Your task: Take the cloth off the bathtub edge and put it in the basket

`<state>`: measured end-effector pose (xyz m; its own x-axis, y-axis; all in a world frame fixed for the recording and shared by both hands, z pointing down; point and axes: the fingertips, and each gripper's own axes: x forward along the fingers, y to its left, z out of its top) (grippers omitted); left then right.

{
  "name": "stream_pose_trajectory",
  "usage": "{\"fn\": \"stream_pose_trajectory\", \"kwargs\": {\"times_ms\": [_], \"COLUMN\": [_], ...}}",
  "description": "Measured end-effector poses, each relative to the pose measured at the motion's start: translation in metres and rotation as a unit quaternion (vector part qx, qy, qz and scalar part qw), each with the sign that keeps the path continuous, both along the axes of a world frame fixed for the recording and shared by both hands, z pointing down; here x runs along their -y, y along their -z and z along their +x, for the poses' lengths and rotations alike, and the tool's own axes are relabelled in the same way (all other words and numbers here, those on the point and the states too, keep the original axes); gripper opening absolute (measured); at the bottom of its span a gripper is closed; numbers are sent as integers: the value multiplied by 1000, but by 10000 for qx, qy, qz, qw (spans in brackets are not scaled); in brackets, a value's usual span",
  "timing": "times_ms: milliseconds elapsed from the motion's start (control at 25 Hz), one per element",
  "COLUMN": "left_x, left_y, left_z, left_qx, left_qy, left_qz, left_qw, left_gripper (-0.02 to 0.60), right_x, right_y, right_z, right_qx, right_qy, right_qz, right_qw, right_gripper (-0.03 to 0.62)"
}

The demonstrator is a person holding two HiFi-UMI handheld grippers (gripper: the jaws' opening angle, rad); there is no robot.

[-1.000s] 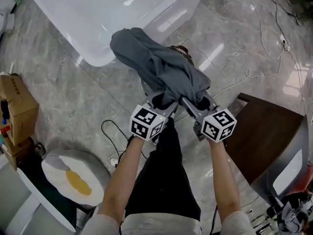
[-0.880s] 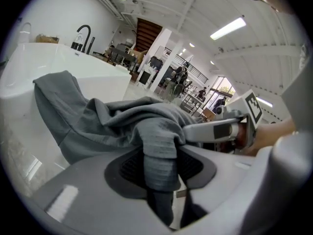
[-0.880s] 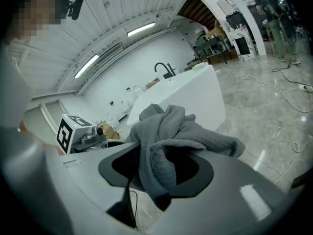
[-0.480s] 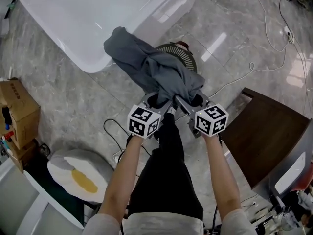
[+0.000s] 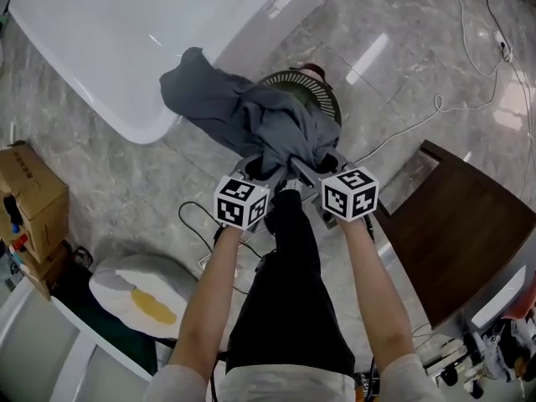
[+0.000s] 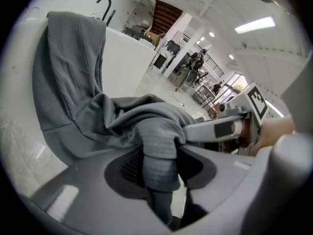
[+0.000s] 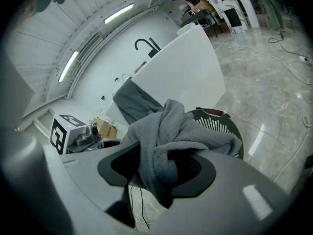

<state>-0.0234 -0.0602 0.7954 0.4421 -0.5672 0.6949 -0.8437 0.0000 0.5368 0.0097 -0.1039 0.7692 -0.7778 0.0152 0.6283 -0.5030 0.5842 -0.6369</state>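
Grey cloth (image 5: 251, 120) is bunched up in the air in front of me, held by both tools. In the head view its bulk sits over the dark green slatted basket (image 5: 303, 80), and a long tail runs out toward 10 o'clock across the corner of the white bathtub (image 5: 126, 32). I can't tell if that tail touches the tub edge.

Left gripper (image 5: 258, 171) has its jaws narrow and clamped on a fold of cloth; the left gripper view shows the fold pinched between the pads and hanging below them. Right gripper (image 5: 311, 171) is the same, jaws narrow and pinching a thick wad of cloth, with the basket rim showing just past it at 2 o'clock. The two grippers sit side by side, at 6 o'clock of the basket.

Around that: a dark wooden table (image 5: 456, 241) at 4 o'clock, a white cable (image 5: 419, 115) on the marble floor at 2 o'clock, a cardboard box (image 5: 25, 199) at 9 o'clock, and a fried-egg cushion (image 5: 138, 296) at 7 o'clock.
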Motion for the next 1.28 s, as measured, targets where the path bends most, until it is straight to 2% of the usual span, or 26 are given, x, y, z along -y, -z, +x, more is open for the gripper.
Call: {"fn": "stream_pose_trajectory", "kwargs": {"times_ms": [200, 520, 960, 1160, 1280], "left_x": [4, 5, 2, -4, -4], "left_y": [-23, -42, -54, -54, -48], "left_z": [4, 15, 1, -7, -15], "left_qx": [45, -153, -152, -107, -172], "left_qy": [-120, -177, -453, -713, -753], "left_qz": [-248, -424, -468, -543, -518], "left_qw": [9996, 9988, 9978, 9959, 9957], "left_gripper": [215, 215, 215, 225, 239], "right_x": [7, 8, 3, -4, -5], "right_y": [-25, -46, -59, -56, -56], "right_z": [6, 20, 13, 12, 18], "right_qx": [-365, -640, -791, -984, -1322], "right_qy": [-112, -424, -945, -1168, -1307], "right_qz": [-70, -211, -190, -148, -26], "right_qw": [9992, 9968, 9922, 9882, 9826], "right_gripper": [190, 195, 198, 198, 202]}}
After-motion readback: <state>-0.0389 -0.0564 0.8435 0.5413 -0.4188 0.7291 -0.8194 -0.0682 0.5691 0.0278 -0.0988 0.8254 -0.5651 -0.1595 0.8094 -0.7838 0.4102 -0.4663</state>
